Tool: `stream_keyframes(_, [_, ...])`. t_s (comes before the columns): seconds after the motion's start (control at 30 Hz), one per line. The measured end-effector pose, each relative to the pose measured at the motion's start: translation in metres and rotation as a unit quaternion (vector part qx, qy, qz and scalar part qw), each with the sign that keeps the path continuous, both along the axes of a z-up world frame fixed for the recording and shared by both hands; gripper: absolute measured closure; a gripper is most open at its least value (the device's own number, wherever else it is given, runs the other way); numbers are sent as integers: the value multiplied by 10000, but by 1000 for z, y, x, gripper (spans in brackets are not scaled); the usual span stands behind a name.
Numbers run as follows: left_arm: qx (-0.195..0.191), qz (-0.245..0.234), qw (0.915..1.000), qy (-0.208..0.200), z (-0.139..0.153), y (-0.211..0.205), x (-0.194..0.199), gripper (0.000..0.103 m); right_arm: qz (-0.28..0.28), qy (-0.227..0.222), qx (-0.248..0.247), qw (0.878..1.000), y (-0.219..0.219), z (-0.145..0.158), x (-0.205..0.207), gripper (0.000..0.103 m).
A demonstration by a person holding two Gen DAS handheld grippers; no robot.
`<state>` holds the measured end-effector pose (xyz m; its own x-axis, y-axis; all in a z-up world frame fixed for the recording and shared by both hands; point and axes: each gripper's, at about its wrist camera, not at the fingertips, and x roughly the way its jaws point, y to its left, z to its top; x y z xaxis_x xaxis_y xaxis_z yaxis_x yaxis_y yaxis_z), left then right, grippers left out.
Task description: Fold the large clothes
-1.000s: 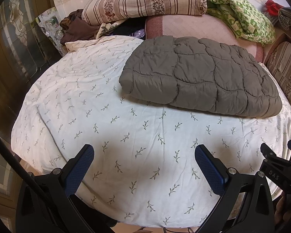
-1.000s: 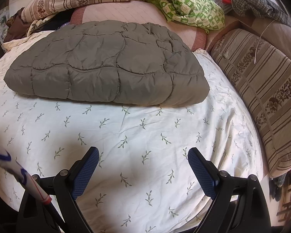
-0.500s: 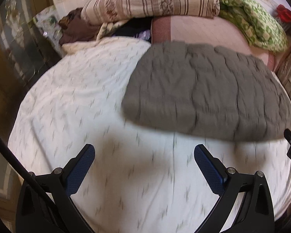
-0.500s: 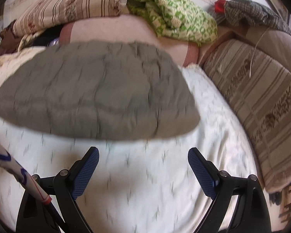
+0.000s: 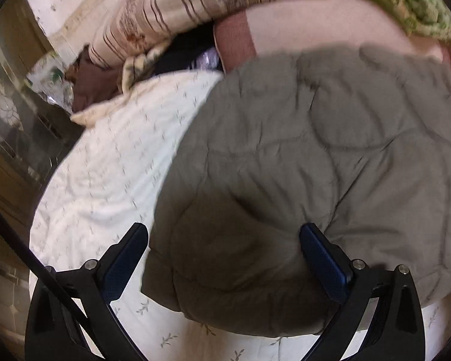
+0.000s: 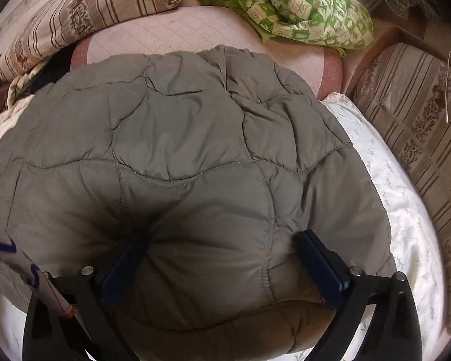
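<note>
Jacket: a folded grey quilted jacket [image 6: 177, 156] lies flat on the bed, its near edge under both hand-held grippers; in the left view it fills the right half of the frame [image 5: 330, 156], slightly blurred.
Bed: covered by a cream sheet [image 5: 105, 162] printed with small leaf sprigs; the sheet shows to the left of the jacket in the left view and to its right in the right view [image 6: 400, 210].
Left hand-held gripper: [image 5: 224, 237] spread wide, blue-padded fingers either side of the jacket's near left corner; the left finger [image 5: 129, 252] is over the sheet just beside the jacket's edge, the right finger [image 5: 318, 252] against the padded fabric. It grips nothing.
Right hand-held gripper: [image 6: 222, 243] also spread wide, both fingers pressed into the jacket's near edge, the fabric bulging up between them; the left finger [image 6: 126, 258] is partly sunk in a crease. The jaws are not closed on the cloth.
Behind the jacket: a pink pad [image 6: 171, 33], a striped pillow [image 6: 84, 12] at the far left, a green patterned blanket [image 6: 300, 9] at the far right.
Right side: a striped cushion [image 6: 418, 126] beside the bed.
Far left corner: brown cloth [image 5: 90, 84] bunched near the pillow.
</note>
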<state>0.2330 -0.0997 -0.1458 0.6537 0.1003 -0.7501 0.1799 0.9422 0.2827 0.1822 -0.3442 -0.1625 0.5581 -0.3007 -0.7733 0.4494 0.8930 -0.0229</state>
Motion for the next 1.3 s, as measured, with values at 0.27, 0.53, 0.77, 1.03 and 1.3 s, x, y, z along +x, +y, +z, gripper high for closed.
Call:
stream_keyframes(0.27, [-323,105,9993,181,-15,1,14,0,-416,-320,12,9986,-21,8,-34,2])
stream_keyframes(0.53, [-574,22,9977,-358,34,9,-26,1,-328,-207,582,9976,-42,2,-40,1])
stream_keyframes(0.77, [-1219,-143,9915,-432,72,39,-95,1,-588,-128,671,9959,-48,-5,-90,1])
stream_keyframes(1.03, [-1678,-204,9852,-294,83,44,-153,1,-527,-299,732,9955,-4,13,-161,1])
stream_keyframes(1.3, [-1280,-331,9906,-336,83,36,-191,1,-69,-109,602,9981,60,12,-185,1])
